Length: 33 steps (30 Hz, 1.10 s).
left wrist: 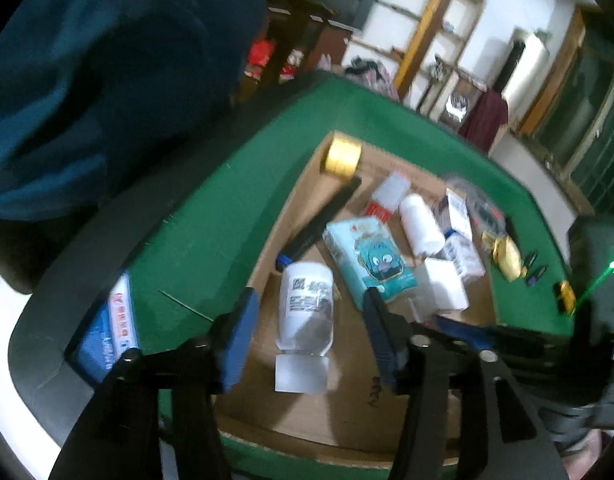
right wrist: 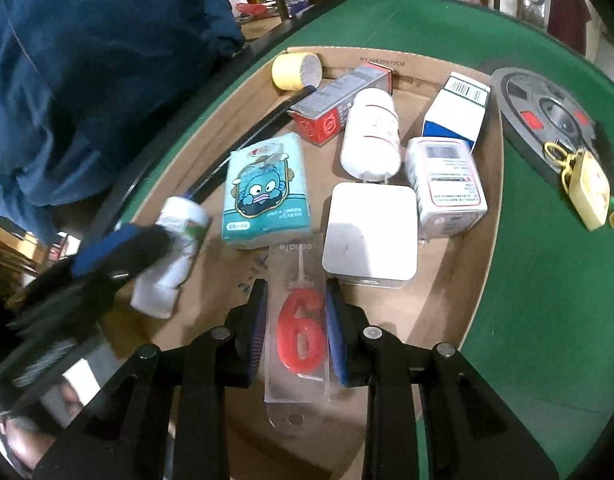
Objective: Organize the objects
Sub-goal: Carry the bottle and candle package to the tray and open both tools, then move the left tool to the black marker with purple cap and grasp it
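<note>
Right claw [right wrist: 295, 320] grips a clear flat pack holding a red "6" candle [right wrist: 301, 330], just in front of the smooth white square box [right wrist: 369, 232] in the cardboard tray [right wrist: 483, 264]. Left claw [left wrist: 307, 320] stands open astride a white cylindrical bottle [left wrist: 306, 312], pads off it, left of that box.

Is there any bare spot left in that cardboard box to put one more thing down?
Yes: bare cardboard floor lies right of the white square box, up to the box wall, and the near edge is free. The middle and far end are crowded, from tissue pack to yellow tape roll.
</note>
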Each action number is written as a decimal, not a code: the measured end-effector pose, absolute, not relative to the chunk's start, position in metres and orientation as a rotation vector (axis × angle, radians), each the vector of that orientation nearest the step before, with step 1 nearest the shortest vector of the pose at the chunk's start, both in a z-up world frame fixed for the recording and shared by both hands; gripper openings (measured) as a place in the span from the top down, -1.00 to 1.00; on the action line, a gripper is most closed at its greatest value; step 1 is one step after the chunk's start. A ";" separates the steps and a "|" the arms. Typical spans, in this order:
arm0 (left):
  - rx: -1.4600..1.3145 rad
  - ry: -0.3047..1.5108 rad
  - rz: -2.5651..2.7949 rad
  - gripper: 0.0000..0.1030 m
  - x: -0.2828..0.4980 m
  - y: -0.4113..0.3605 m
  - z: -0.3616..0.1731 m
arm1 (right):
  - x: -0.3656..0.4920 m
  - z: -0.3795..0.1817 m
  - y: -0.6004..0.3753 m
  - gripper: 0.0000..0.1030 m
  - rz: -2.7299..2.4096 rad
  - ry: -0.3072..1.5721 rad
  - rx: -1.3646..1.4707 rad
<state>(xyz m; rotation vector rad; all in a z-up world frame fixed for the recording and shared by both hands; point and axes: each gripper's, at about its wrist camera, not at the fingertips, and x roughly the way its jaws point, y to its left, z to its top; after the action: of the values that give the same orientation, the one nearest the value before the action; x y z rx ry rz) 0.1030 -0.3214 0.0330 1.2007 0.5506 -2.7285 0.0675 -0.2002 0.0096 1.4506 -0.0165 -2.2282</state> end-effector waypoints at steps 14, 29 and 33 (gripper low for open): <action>1.053 0.613 -2.763 -0.13 0.129 -0.305 0.061 | 0.098 0.048 -0.150 0.13 -2.316 -0.106 1.352; 0.962 0.391 -2.952 -0.13 0.134 -0.203 0.110 | 0.119 0.114 -0.004 -0.66 -2.867 -0.154 0.926; 0.990 0.289 -2.982 -0.15 0.131 -0.170 0.115 | 0.104 0.097 0.049 -0.66 -2.850 -0.421 1.036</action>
<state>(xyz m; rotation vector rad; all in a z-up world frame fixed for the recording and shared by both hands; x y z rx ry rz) 0.1309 -0.1699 0.1152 0.9897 0.2892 -2.9815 0.1041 0.0486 0.0971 1.0362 -0.4206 -2.8498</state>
